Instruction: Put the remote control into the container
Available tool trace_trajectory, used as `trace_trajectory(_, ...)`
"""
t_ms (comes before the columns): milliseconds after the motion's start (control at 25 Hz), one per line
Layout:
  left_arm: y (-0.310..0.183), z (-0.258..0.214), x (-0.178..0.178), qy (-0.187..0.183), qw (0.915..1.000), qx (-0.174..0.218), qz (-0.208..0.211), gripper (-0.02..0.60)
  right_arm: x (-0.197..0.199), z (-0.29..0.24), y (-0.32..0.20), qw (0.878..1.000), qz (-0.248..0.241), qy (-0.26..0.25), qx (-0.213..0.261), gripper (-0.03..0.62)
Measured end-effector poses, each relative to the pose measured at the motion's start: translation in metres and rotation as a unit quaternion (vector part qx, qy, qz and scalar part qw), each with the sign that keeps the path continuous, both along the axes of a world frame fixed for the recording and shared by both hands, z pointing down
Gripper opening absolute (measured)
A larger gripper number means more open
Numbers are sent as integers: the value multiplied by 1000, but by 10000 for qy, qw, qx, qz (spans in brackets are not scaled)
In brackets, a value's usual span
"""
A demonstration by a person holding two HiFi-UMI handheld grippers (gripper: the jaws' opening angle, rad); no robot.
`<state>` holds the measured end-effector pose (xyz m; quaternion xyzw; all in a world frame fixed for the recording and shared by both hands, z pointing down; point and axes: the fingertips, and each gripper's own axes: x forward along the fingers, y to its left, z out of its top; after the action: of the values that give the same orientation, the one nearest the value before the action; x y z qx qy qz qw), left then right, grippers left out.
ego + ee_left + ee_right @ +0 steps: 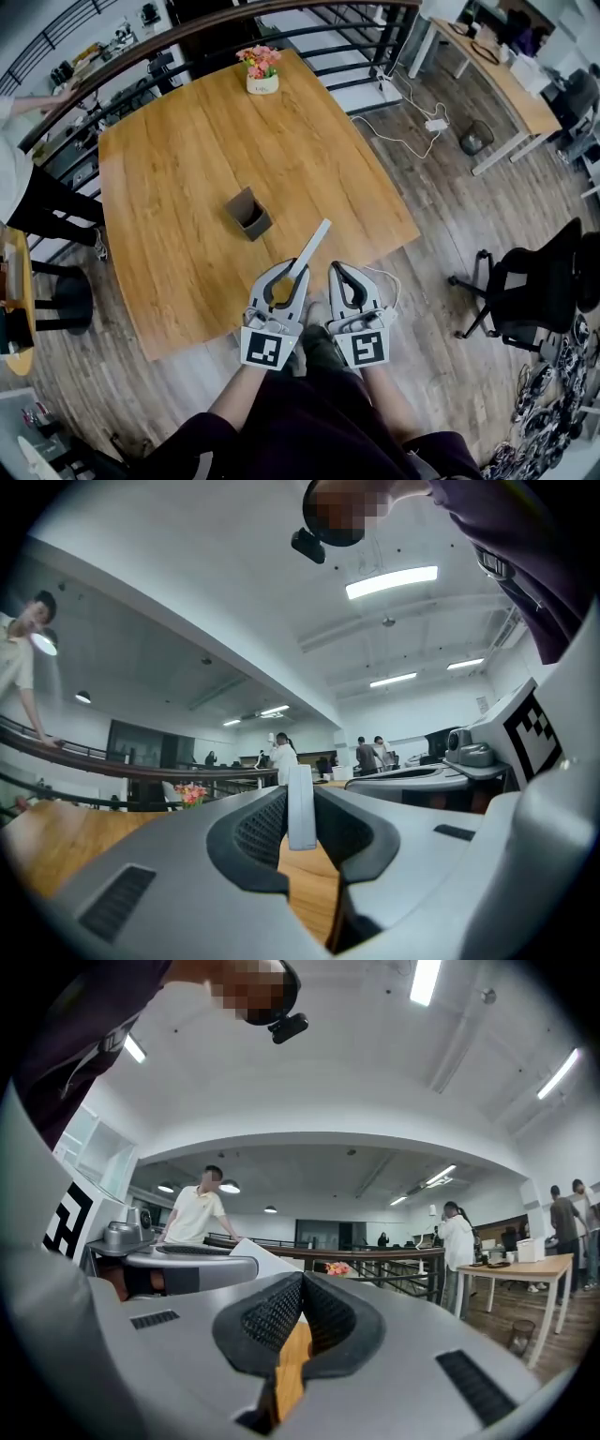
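Remote control (pixel 314 242) is pinched betw. jaws of L gripper (pixel 291 272), long end sticking out fwd over table (pixel 187 159). Container (pixel 248 214) is seen near, apart from it. R gripper (pixel 336 269) jaws are pressed together, nothing betw. them

A wooden table (pixel 187 169) fills the middle of the head view, with a flower pot (pixel 262 71) near its far edge at top centre. A dark railing (pixel 122 58) curves along the upper left, where a person (pixel 17 173) in a white top leans. A black stool (pixel 67 298) stands at the left edge and a black office chair (pixel 536 281) at the right. At upper right, a long desk (pixel 511 84) stands by a wire bin (pixel 476 137), and a white cable (pixel 405 141) trails over the plank floor (pixel 441 216).
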<state>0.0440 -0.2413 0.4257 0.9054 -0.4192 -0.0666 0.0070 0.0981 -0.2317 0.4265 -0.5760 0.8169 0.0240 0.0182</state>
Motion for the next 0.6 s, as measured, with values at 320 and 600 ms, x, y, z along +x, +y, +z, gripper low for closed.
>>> trace_trajectory(320, -35, 1, -52, -113, 9941, -51, -1081, 81, -51, -5, -45, 9941, -1066, -134, 134, 17)
trace_trajectory(600, -47, -5, -73, -360, 9879, 79, -1506, 81, -74, -11, -62, 9854, -1671, -273, 196, 17)
